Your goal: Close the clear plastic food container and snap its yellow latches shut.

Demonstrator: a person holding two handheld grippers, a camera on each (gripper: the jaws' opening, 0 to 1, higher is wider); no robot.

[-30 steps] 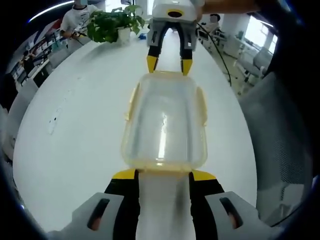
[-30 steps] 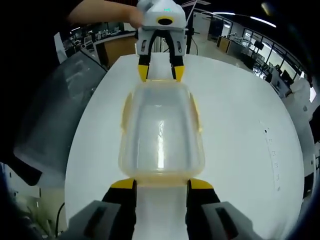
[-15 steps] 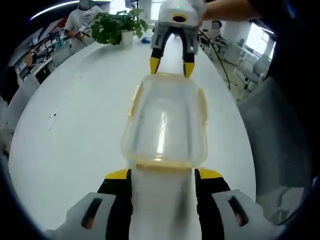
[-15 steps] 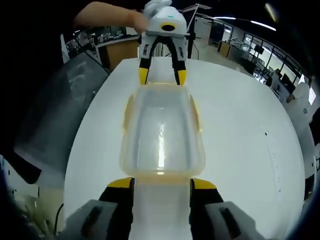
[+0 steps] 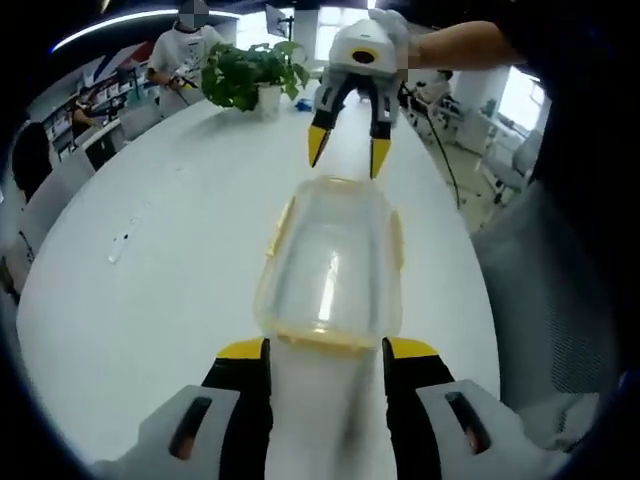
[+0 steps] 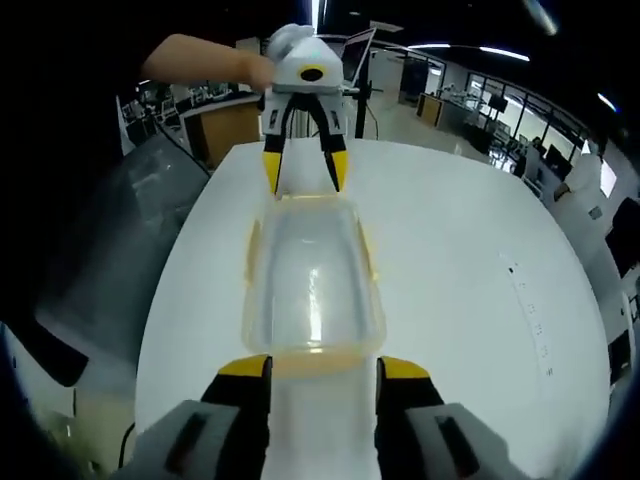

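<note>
— So, where did the clear plastic food container point(image 5: 333, 258) sit?
— Flat on the white surface point(image 5: 170, 260), lid on, lengthwise between the two tools; its yellow latches point(image 5: 281, 222) lay along the long sides.
— And the left hand-held gripper point(image 5: 325, 352)?
— Jaws spread wide, yellow tips flanking the near short end, gripping nothing; whether they touched it I couldn't tell.
— The right hand-held gripper point(image 6: 312, 368)?
— Likewise parted at the opposite end and empty; seen from the left gripper view it hung above the far end, tips apart, a hand point(image 5: 392, 25) on it.
— Anything else?
— A potted plant point(image 5: 252, 72) at the far edge.
</note>
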